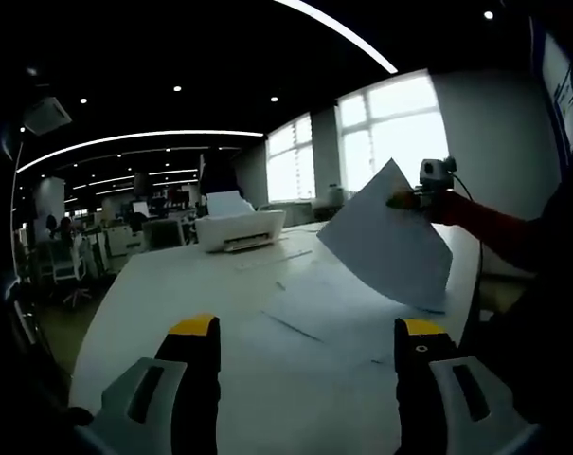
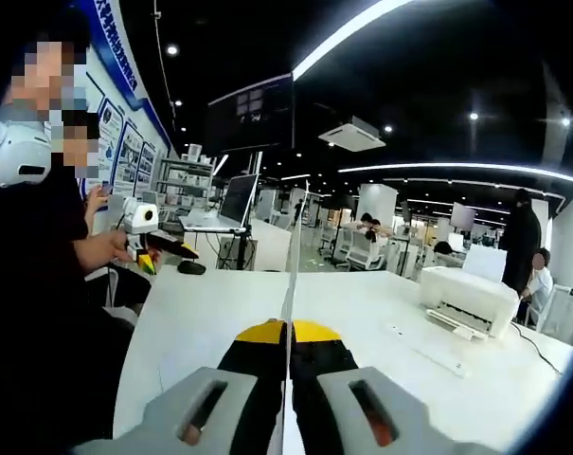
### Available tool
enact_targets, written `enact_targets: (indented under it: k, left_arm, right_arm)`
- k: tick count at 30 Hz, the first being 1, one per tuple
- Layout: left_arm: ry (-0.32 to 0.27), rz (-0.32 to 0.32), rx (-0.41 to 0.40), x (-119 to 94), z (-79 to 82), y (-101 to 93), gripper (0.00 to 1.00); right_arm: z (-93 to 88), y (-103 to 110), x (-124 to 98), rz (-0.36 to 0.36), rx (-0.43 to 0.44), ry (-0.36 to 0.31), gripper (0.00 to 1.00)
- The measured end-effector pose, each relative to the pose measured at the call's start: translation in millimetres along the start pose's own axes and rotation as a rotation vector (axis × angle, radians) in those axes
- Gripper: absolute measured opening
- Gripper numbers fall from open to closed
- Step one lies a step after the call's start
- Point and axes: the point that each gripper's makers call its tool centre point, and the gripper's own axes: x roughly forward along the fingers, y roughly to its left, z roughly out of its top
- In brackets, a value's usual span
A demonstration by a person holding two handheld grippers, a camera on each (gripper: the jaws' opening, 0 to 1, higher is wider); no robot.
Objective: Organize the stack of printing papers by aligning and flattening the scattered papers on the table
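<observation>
Right gripper (image 2: 288,343) jaws pinch sheet (image 1: 390,237) upright, edge-on.

Sheet (image 2: 291,284) edge-on, face unseen

Both handheld grippers, the left gripper (image 1: 307,365) and the right gripper (image 2: 288,353), have black jaws with yellow tips set in pale grey slotted housings, while the person wears a red sleeve (image 1: 490,227) and dark clothing (image 2: 40,284).
</observation>
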Motion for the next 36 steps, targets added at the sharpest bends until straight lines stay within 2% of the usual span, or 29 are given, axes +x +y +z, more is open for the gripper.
enact_targets:
  k: [10, 36]
  left_arm:
    - [0.002, -0.002, 0.0, -0.2, -0.9, 0.6, 0.78]
    - [0.003, -0.027, 0.003, 4.6, -2.0, -0.5, 0.77]
  right_arm:
    - [-1.6, 14.0, 7.1, 0.045, -0.036, 0.03, 0.0]
    - [6.6, 60.0, 20.1, 0.217, -0.05, 0.021, 0.0]
